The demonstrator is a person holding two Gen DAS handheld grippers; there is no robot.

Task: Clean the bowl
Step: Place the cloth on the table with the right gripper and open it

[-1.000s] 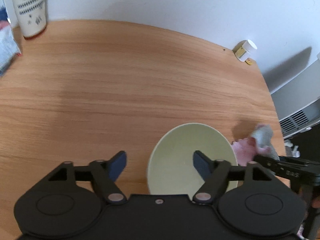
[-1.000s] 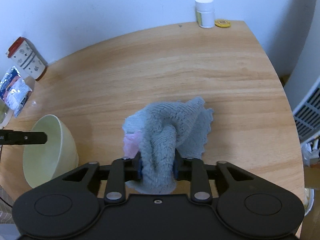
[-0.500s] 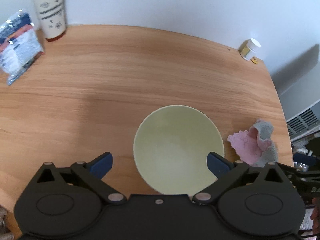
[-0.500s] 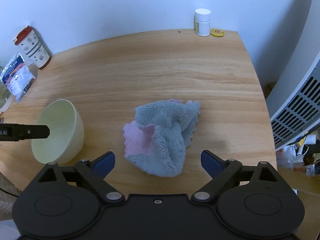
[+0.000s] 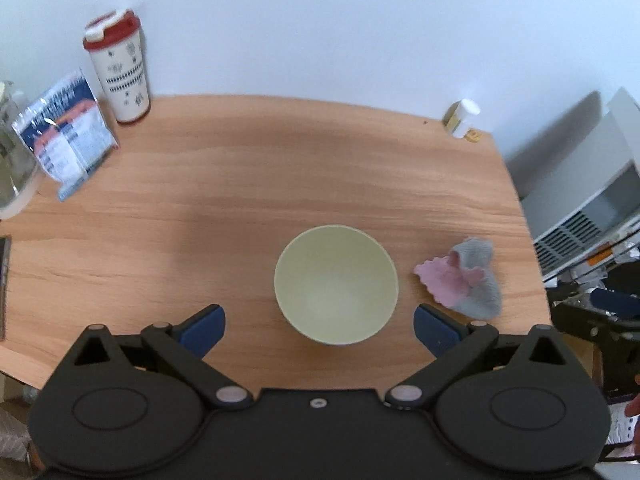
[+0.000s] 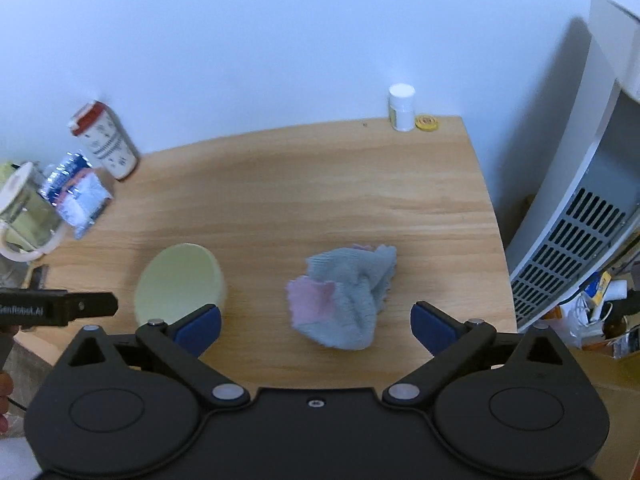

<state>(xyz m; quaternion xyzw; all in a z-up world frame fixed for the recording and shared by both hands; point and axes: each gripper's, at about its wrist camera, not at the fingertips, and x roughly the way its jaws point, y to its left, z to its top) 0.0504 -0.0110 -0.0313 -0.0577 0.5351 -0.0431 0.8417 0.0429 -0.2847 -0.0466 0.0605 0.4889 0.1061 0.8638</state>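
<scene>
A pale green bowl [image 5: 336, 284] stands upright and empty on the wooden table [image 5: 280, 184]; it also shows in the right wrist view [image 6: 178, 276]. A crumpled grey and pink cloth [image 5: 466, 278] lies on the table right of the bowl, also in the right wrist view [image 6: 344, 292]. My left gripper [image 5: 320, 326] is open and empty, held back above the bowl's near side. My right gripper [image 6: 316, 326] is open and empty, held back above the cloth. The left gripper's side [image 6: 60, 308] shows at the left of the right wrist view.
A red-lidded cup [image 5: 118, 68] and a foil packet [image 5: 64, 136] stand at the back left, with a glass jug [image 6: 24, 216] beside them. A white pill bottle [image 5: 462, 118] sits at the back right corner. A white heater [image 6: 580, 220] stands off the table's right edge.
My right gripper opened and let go of the cloth, which now lies on the table. My left gripper opened off the bowl's rim. Both grippers pulled back and up.
</scene>
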